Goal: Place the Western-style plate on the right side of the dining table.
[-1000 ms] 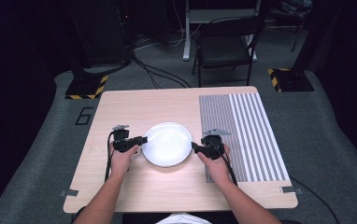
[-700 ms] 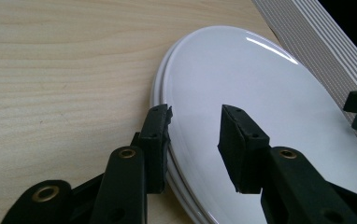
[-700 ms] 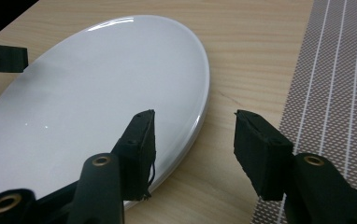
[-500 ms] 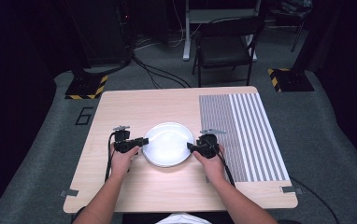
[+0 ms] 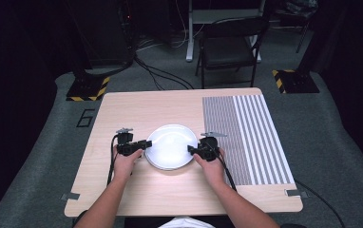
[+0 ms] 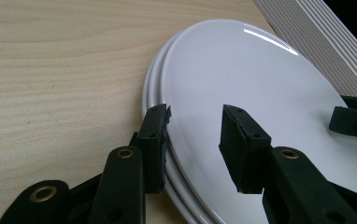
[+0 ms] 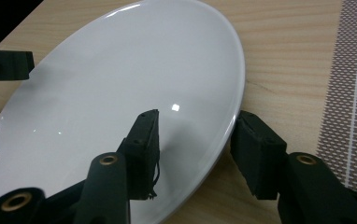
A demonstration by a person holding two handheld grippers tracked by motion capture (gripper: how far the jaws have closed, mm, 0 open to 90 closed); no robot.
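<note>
A stack of white plates (image 5: 171,146) is sitting on the near half of the wooden table, roughly midway between its left and right edges and just left of a striped mat. The plates are round, glossy and plain, and they are catching a bright glare from overhead. In the left gripper view the stack (image 6: 242,98) is showing at least three rims nested closely one over another, with the top plate lying slightly offset from those under it. In the right gripper view the top plate (image 7: 120,93) is showing a smooth, shallow, empty face with small highlights, and its right rim is overhanging the bare wood.
</note>
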